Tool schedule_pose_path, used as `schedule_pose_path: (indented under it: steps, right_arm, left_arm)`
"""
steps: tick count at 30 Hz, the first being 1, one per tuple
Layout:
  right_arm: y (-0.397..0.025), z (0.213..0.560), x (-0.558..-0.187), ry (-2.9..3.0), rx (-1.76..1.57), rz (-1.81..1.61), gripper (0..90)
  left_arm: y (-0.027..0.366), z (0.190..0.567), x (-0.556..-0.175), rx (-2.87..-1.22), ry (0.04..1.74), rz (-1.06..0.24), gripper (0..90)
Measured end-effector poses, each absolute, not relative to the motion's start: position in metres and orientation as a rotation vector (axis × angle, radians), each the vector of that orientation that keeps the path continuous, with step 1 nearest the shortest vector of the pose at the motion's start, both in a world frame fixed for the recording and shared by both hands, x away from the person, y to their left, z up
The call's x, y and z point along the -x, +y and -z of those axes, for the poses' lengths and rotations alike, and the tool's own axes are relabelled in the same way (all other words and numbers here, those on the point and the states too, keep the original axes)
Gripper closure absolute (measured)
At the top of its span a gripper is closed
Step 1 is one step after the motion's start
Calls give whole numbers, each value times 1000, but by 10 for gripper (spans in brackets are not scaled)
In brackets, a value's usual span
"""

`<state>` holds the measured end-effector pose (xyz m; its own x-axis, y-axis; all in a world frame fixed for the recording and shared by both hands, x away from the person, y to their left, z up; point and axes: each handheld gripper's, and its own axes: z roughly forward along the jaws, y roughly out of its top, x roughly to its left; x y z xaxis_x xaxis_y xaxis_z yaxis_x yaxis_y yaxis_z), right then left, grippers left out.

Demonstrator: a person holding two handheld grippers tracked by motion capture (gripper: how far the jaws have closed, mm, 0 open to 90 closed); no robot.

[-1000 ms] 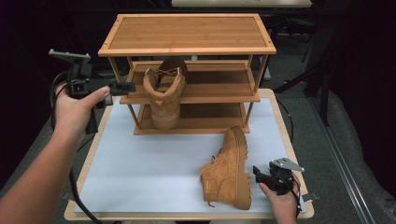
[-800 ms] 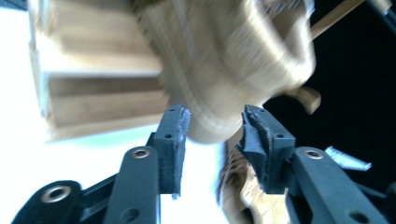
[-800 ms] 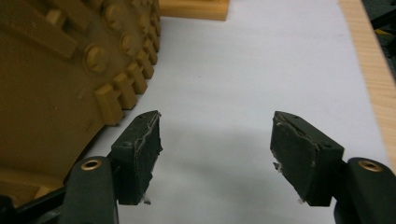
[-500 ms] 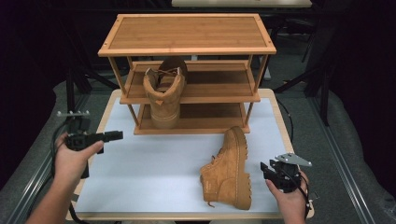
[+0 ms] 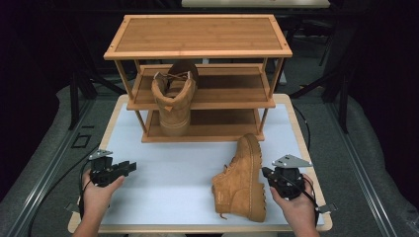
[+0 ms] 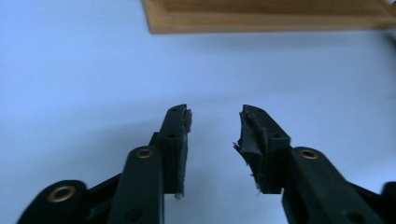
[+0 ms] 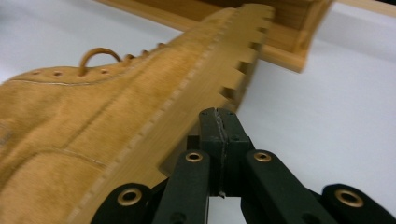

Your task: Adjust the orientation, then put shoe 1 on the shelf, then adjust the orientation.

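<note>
Lying on its side near the table's [image 5: 163,173] front right, tan boot [image 5: 242,180], far side hidden. Resting just beside its sole, right gripper [image 7: 218,116], jaws pressed together, empty. Hovering front left, left gripper [image 6: 214,123], jaws apart. Standing behind, wooden rack [image 5: 197,37] holding second boot [image 5: 174,98].

Tan lace-up boot [image 5: 242,180] on its side, front-right of table, sole rightward.

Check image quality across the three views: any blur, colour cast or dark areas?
High view: evenly lit table, surroundings nearly black, boots sharp. Left gripper view: bluish cast on the table, left gripper fairly sharp, wooden rack beyond soft. Right gripper view: lying boot soft and close, right gripper in focus.
</note>
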<state>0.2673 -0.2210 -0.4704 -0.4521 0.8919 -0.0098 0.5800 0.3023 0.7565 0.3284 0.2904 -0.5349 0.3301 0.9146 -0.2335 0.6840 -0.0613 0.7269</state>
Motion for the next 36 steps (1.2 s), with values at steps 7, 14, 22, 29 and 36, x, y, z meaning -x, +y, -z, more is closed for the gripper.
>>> schedule_pose_path:
  steps: [7,14,22,29,36]
  right_arm:
    - [-211,468,-272,2161,-1291,-991,900]
    - [-202,461,-268,2182,-1247,-1035,898]
    - [-184,470,-270,2238,-1194,-967,899]
    - [-190,469,-272,2243,-1221,-998,900]
    - [-205,466,-272,2255,-1249,-1022,900]
  left_arm:
    - [294,544,-322,-1800,1402,-426,537]
    - [289,548,-323,-1820,1422,-368,453]
    - [288,551,-324,-1871,1425,-341,353]
    - [289,549,-323,-1866,1422,-331,353]
    - [294,548,-321,-1850,1428,-335,343]
